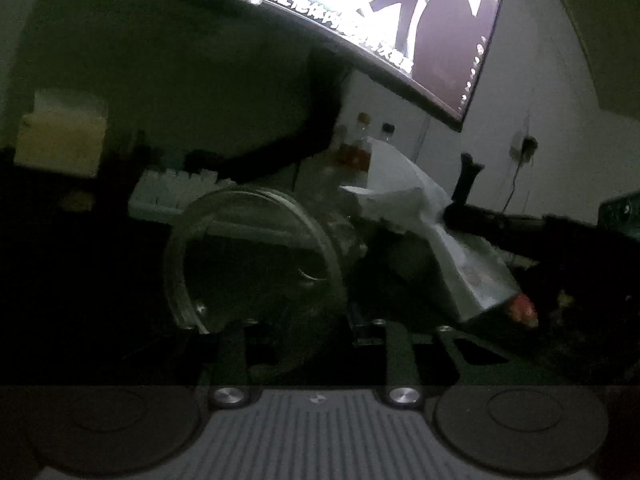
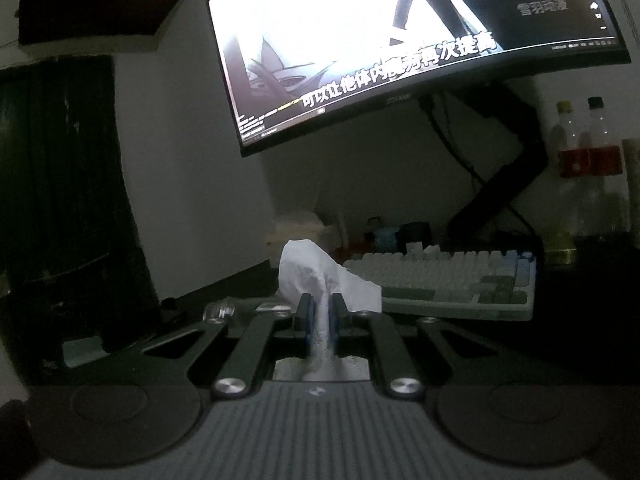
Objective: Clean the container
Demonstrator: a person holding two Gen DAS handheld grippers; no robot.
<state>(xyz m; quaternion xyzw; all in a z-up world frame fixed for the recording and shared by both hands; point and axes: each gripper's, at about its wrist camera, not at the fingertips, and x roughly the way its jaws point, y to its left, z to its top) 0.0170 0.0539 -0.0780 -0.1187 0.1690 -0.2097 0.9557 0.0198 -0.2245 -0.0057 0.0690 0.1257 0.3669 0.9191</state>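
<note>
Dim desk (image 2: 580, 340) under the glowing monitor (image 2: 360, 40) — my left fingers (image 1: 296, 320) pinch the tipped glass jar (image 1: 256, 256), mouth toward the tissue (image 2: 320, 276) clamped in my right fingers (image 2: 320, 312) — closer to its right.

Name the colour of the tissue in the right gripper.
White tissue, clearest in the right wrist view.

The clear glass container (image 1: 256, 260) is tipped on its side, its round mouth facing out. Just beside it, a crumpled white tissue (image 2: 320, 276) sticks up, pinched at its middle.
</note>
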